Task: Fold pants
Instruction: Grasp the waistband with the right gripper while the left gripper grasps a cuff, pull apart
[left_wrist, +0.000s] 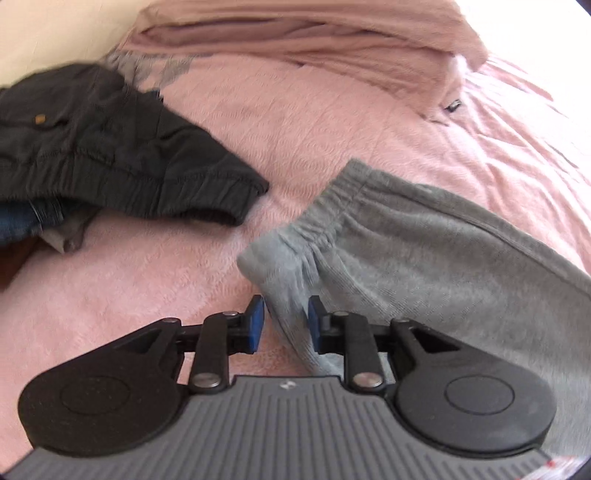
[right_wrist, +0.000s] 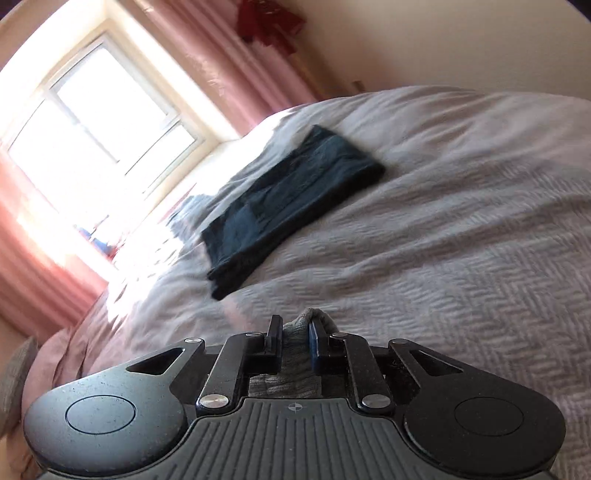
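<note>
Grey sweatpants (left_wrist: 424, 258) lie on the pink bedspread (left_wrist: 295, 129), their elastic waistband toward the middle of the bed. In the left wrist view my left gripper (left_wrist: 286, 325) straddles a folded edge of these pants. Its blue pads (left_wrist: 258, 325) stand slightly apart from the cloth, so it is open. In the right wrist view my right gripper (right_wrist: 294, 326) is shut on a bunched ridge of grey pants fabric (right_wrist: 291, 380), which pokes up between the pads. The rest of the pants is hidden there.
A heap of dark clothes (left_wrist: 103, 147) with jeans under it lies at the left. A folded pink blanket (left_wrist: 314, 44) sits at the far end. Folded dark blue jeans (right_wrist: 291, 192) rest on the bed toward the bright window (right_wrist: 96, 110) and pink curtains (right_wrist: 44, 273).
</note>
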